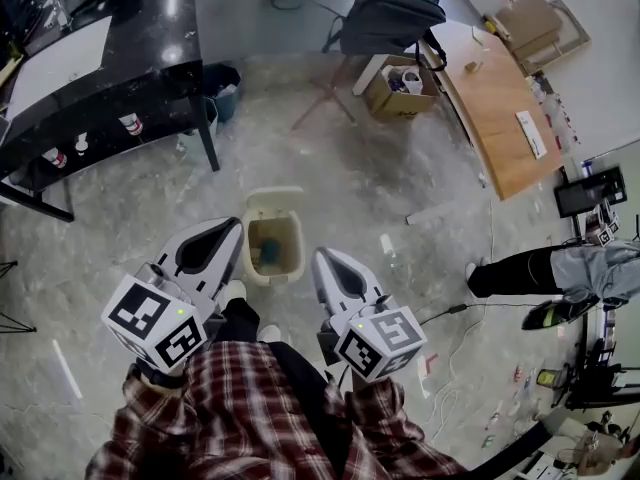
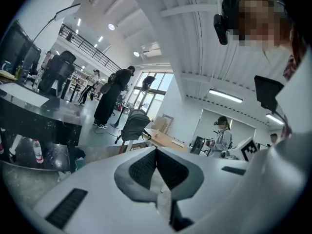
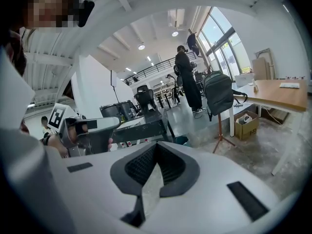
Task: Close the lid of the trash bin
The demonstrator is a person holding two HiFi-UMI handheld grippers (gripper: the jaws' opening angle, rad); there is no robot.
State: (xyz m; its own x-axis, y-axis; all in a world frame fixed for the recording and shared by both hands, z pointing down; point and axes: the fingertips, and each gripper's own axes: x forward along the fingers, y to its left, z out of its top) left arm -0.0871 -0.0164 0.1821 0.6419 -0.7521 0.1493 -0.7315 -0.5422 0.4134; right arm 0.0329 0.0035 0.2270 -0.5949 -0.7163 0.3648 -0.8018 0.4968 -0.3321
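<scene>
A small beige trash bin [image 1: 292,260] stands on the concrete floor just ahead of my feet. Its lid [image 1: 272,201] is swung back on the far side, and something teal lies inside. My left gripper [image 1: 236,225] hovers beside the bin's left rim, jaws shut and empty. My right gripper [image 1: 321,257] hangs just right of the bin, also shut on nothing. In the left gripper view the left gripper [image 2: 156,151] has its jaws meeting, and in the right gripper view so does the right gripper [image 3: 156,146]. Both views look out across the room, and the bin is not in either.
A black table [image 1: 100,58] stands far left, with a blue bucket [image 1: 222,88] by its leg. A wooden table [image 1: 500,108], a cardboard box [image 1: 400,88] and a backpack [image 1: 390,8] are far right. A person's leg [image 1: 520,273] and cables [image 1: 440,318] lie right.
</scene>
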